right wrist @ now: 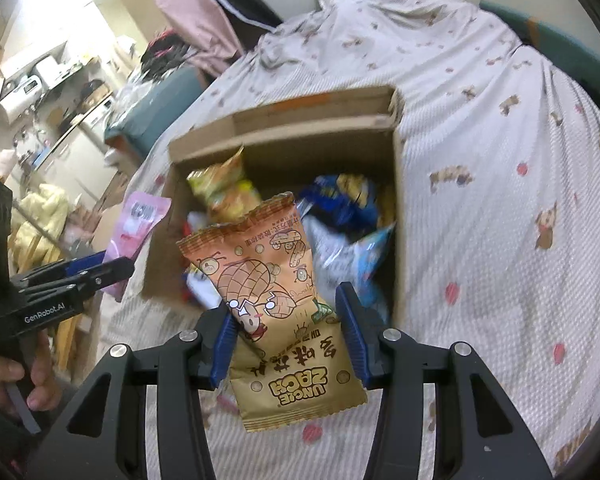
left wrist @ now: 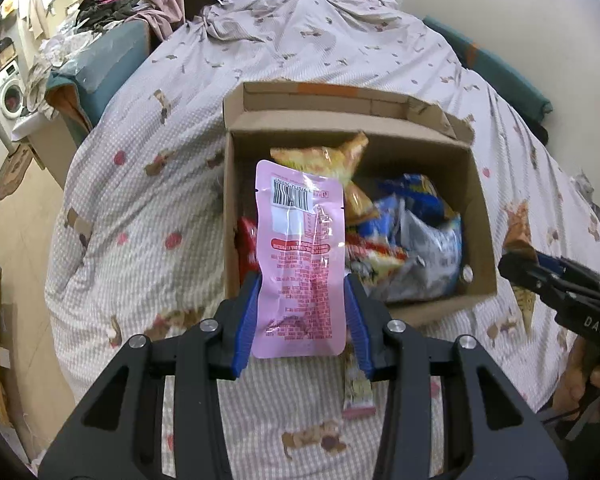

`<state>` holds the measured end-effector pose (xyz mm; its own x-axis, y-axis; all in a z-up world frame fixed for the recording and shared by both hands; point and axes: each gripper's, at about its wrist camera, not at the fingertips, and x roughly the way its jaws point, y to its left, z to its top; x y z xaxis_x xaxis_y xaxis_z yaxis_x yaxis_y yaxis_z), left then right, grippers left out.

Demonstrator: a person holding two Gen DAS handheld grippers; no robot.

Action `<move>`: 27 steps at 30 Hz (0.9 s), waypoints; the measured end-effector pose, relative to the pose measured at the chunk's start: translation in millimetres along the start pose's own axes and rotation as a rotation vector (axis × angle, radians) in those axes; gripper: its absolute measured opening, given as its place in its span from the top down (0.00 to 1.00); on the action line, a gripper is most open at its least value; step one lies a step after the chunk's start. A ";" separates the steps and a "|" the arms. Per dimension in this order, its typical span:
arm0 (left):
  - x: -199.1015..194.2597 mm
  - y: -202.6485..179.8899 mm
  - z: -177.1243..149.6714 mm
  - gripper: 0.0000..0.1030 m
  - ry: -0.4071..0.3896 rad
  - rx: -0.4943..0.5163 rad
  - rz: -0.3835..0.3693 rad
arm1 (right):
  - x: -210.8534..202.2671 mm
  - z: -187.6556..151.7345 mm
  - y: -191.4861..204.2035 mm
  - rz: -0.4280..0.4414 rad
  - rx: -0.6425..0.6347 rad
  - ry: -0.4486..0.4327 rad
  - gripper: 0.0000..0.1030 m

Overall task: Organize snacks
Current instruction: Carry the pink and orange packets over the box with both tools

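1. Pink, glossy film fills my left gripper point(left wrist: 304, 312): the blue pads are clamped on the sides of a flat pink pouch point(left wrist: 300, 256), which stands upright with its barcode end at the top. I hold it low on its body, I judge, so the free end can tip forward into the cardboard box point(left wrist: 476, 208).
2. My right gripper point(right wrist: 286, 330) is closed on an orange peanut packet point(right wrist: 276, 280), crinkly foil with a serrated top seam, pinched about mid-length so it hangs stiff rather than folding.
3. Both packs hover at the near rim of the box, the pink one toward its left wall, the peanut one over its open mouth. That suits dropping them in, which I take to be the step in hand.
4. The box is plain corrugated board with its flaps folded outward at the far side, sitting on a soft quilted bedspread point(left wrist: 148, 200) printed with small dogs and red dots.
5. Inside the box lie yellow, blue and red crinkled bags in a loose heap, so the snacks will rest on uneven, slippery wrappers.
6. A slim pink stick pack point(left wrist: 356, 392) lies on the bedspread just before the box.
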<state>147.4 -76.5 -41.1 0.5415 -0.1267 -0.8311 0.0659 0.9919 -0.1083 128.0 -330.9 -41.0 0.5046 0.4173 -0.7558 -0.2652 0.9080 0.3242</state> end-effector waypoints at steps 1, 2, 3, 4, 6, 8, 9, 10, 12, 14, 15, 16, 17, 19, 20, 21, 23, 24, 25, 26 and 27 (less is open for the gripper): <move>2.9 0.3 5.3 0.64 -0.002 -0.003 0.001 | 1.6 3.2 -2.5 -0.001 0.008 -0.010 0.52; 5.2 0.7 9.7 0.64 -0.003 -0.008 0.000 | 4.1 6.8 -4.5 -0.003 0.014 -0.018 0.52; 7.8 1.0 15.2 0.64 -0.006 -0.013 -0.001 | 5.7 9.6 -5.8 -0.009 0.013 -0.022 0.52; 9.7 1.0 18.9 0.64 -0.009 -0.014 -0.001 | 8.0 13.5 -6.8 -0.015 0.009 -0.028 0.52; 13.5 0.0 27.6 0.64 -0.017 -0.014 0.004 | 12.9 20.8 -9.7 -0.019 0.003 -0.037 0.52; 16.4 -1.4 34.2 0.64 -0.025 -0.014 0.007 | 19.0 26.7 -13.9 -0.023 0.007 -0.035 0.52; 19.3 -2.6 38.0 0.64 -0.027 -0.015 0.009 | 23.0 28.7 -16.0 -0.027 0.011 -0.029 0.52; 21.4 -3.3 40.3 0.64 -0.030 -0.017 0.012 | 27.6 30.2 -18.0 -0.034 0.015 -0.021 0.52; 27.8 -6.2 43.3 0.64 -0.031 -0.021 0.018 | 34.4 32.2 -21.9 -0.042 0.029 -0.013 0.52; 33.9 -9.2 44.9 0.64 -0.031 -0.019 0.023 | 41.2 34.7 -25.4 -0.041 0.049 -0.009 0.52; 37.3 -10.6 45.5 0.64 -0.029 -0.016 0.023 | 43.4 35.8 -26.6 -0.038 0.056 -0.008 0.52; 42.2 -11.9 46.1 0.64 -0.021 -0.012 0.022 | 46.0 38.3 -27.9 -0.034 0.064 -0.008 0.52; 45.8 -13.0 46.9 0.64 -0.013 -0.009 0.020 | 48.1 39.4 -28.4 -0.031 0.068 -0.008 0.52; 52.4 -13.9 48.3 0.64 -0.005 -0.006 0.028 | 53.7 42.1 -27.0 -0.026 0.065 0.002 0.52; 55.2 -14.0 49.3 0.64 -0.002 -0.005 0.031 | 56.7 43.5 -25.9 -0.024 0.060 0.007 0.52; 58.2 -14.0 50.8 0.64 0.002 -0.005 0.034 | 58.9 45.4 -24.6 -0.021 0.055 0.008 0.52; 61.8 -13.6 52.3 0.64 0.006 -0.007 0.040 | 60.0 48.4 -24.4 -0.016 0.054 0.003 0.52; 64.4 -14.1 53.0 0.64 0.012 -0.004 0.042 | 60.8 50.3 -24.9 -0.012 0.058 0.001 0.52; 66.1 -14.6 52.3 0.63 0.017 -0.001 0.044 | 61.9 51.3 -26.2 -0.008 0.065 0.000 0.52; 68.0 -15.5 52.0 0.63 0.022 0.003 0.046 | 63.0 52.6 -27.7 -0.007 0.072 -0.001 0.52; 69.4 -16.1 51.6 0.62 0.024 0.007 0.049 | 64.9 53.6 -29.5 -0.009 0.081 -0.001 0.52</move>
<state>227.1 -101.1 -68.9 0.5236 -0.0782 -0.8484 0.0455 0.9969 -0.0638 212.6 -328.7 -69.2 0.5073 0.4091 -0.7585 -0.1930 0.9117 0.3626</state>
